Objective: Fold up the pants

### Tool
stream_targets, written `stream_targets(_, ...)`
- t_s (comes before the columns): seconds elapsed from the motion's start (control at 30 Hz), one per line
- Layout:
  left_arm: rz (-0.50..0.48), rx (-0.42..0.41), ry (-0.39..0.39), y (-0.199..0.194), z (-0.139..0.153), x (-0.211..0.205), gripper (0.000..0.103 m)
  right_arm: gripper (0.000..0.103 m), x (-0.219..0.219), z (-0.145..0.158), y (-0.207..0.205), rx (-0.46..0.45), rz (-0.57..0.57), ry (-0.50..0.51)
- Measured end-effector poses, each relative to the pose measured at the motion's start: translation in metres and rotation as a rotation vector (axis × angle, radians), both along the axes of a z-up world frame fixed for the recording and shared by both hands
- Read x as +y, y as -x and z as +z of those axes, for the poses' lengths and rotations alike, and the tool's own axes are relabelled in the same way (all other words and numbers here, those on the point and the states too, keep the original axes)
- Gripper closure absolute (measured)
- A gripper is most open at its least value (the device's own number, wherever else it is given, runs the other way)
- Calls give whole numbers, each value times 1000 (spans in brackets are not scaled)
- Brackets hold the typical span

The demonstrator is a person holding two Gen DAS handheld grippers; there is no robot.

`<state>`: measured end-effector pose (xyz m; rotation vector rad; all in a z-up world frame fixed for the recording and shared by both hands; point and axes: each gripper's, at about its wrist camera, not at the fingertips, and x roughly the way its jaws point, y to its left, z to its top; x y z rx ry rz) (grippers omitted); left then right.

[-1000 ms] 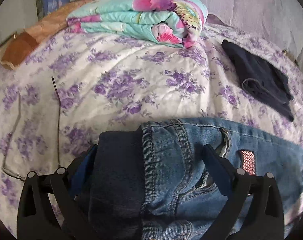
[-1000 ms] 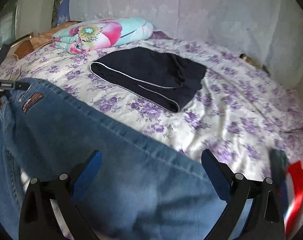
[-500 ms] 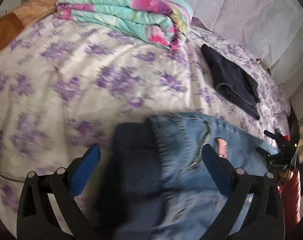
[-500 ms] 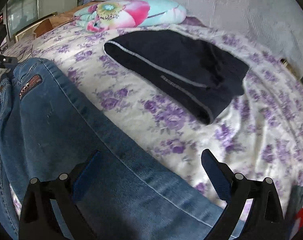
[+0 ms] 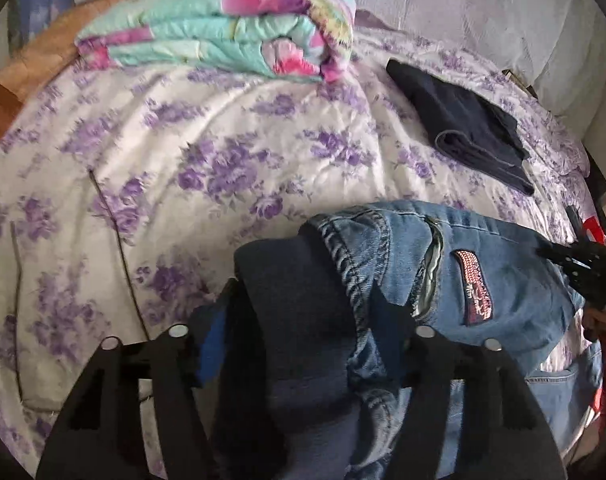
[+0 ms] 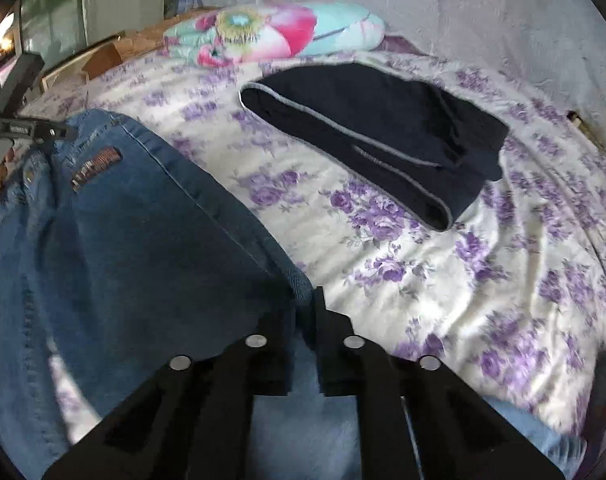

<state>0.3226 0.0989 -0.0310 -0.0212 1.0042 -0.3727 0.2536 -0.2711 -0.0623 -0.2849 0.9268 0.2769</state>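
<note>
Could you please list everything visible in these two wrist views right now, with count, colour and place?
jeans: one, blue denim, near edge of bed
dark folded garment: one, navy with grey trim, beyond the jeans
folded quilt: one, teal and pink floral, far end of bed
bedspread: one, white with purple flowers, under everything
left claw: one, black, shut on the jeans' waistband
right claw: one, black, shut on the jeans' edge

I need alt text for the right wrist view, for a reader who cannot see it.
The right gripper, jaws closed, pinches the edge of blue jeans spread on a bed with a purple-flowered sheet. Beyond lie folded dark pants and a folded floral blanket; the left gripper holds the jeans' far end.
</note>
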Motion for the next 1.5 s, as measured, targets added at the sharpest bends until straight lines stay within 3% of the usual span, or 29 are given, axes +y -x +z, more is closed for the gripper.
stream_targets(0.17, 15, -158, 24, 45, 38, 6, 50, 97, 9, 50, 57, -114, -25, -43)
stream_targets(0.27, 9, -215, 71, 78, 56, 19, 50, 97, 27, 80, 124, -196, -18, -19)
stream_targets(0.37, -4, -246, 105, 118, 61, 35, 49, 97, 41, 87, 179, -237, -17, -13)
stream_targets(0.53, 11, -221, 81, 181, 32, 66, 40, 97, 67, 56, 271, -230, -24, 18)
stream_targets(0.6, 43, -171, 112, 200, 13, 84, 33, 96, 74, 29, 288, -181, -14, 46)
stream_targets(0.73, 114, -102, 176, 233, -17, 117, 32, 96, 79, -4, 299, -170, -20, 98)
stream_targets(0.83, 138, -141, 242, 252, -5, 125, 31, 97, 77, 3, 295, -189, -38, 78)
stream_targets(0.93, 110, -234, 277, 264, 25, 115, 30, 97, 75, 12, 295, -208, -40, 73)
stream_targets(1.0, 78, -297, 286, 269, 47, 99, 21, 96, 77, 11, 296, -210, -39, 87)
stream_targets(1.03, 62, -330, 271, 268, 58, 86, 9, 96, 78, 7, 296, -193, -39, 100)
stream_targets(1.07, 55, -348, 246, 266, 63, 74, 5, 95, 81, 1, 296, -168, -40, 112)
stream_targets(1.13, 43, -330, 168, 251, 58, 49, 5, 94, 82, -13, 297, -136, -43, 128)
stream_targets(1.2, 26, -230, 73, 224, 31, 28, 5, 93, 84, -14, 298, -142, -50, 129)
stream_targets(1.23, 59, -154, -9, 207, 5, 19, 5, 93, 84, -13, 298, -133, -51, 127)
stream_targets(1.27, 81, -165, -75, 203, -8, 13, 5, 90, 83, -11, 298, -122, -52, 118)
stream_targets(1.33, 74, -310, -213, 219, -14, -6, 5, 82, 77, -3, 300, -85, -55, 66)
stream_targets(1.4, 84, -336, -269, 223, -20, -13, 5, 54, 66, 15, 307, -61, -49, -74)
stream_targets(1.5, 100, -340, -220, 221, -20, -6, 5, 34, 50, 54, 312, -159, -98, -220)
